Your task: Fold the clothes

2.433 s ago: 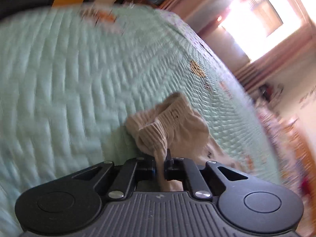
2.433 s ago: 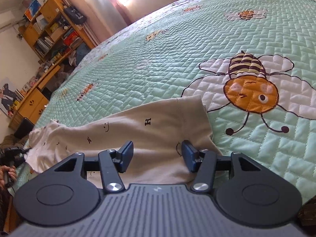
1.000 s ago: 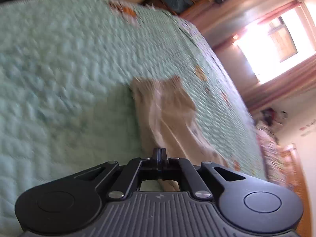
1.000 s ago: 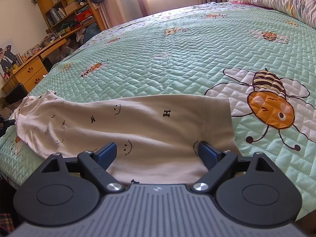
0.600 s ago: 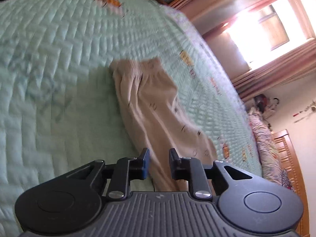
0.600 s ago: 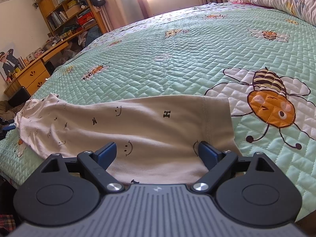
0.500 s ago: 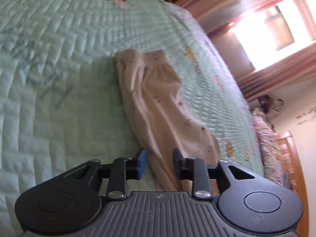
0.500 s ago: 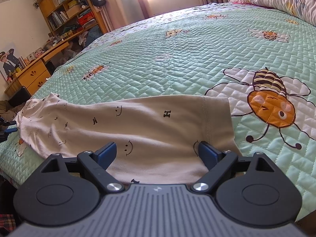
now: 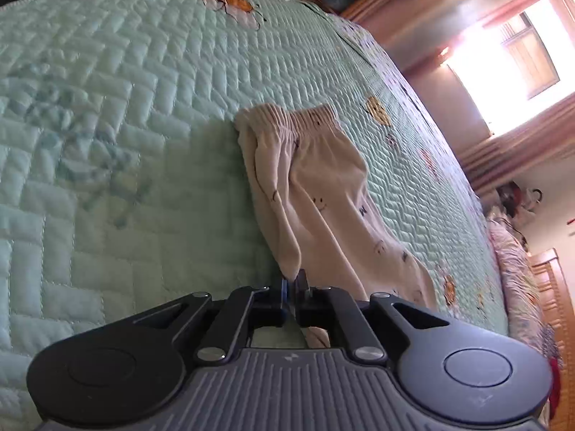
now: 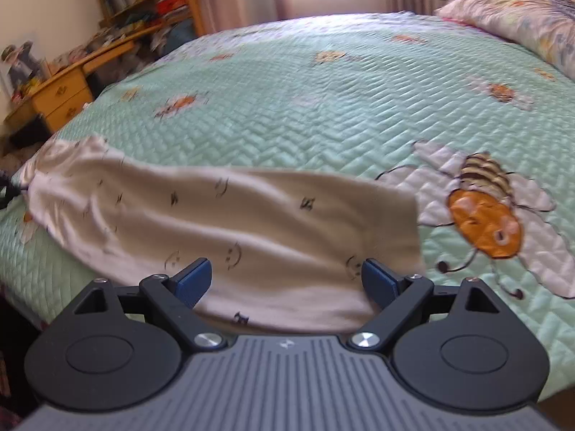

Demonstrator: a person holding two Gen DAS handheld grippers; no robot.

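A pair of small beige pants with tiny smiley faces lies flat on a bed with a green quilt. The quilt has bees and white flowers sewn on it.

In the left wrist view, the left gripper sits at the 6 o'clock edge of the picture. Its jaws have just been closing, and now they pinch a thin fold of the pants at the near end. From there the pants stretch away toward 12 o'clock, and the stretchy waistband is the far end.

In the right wrist view, the right gripper is low over the other end of the pants. Its jaws stand wide open, one blue pad on each side, with the cloth lying between them but not squeezed. A big orange bee is at 3 o'clock of the pants. A pillow lies at 1 o'clock, and a wooden desk stands at 10 o'clock, beside the bed.
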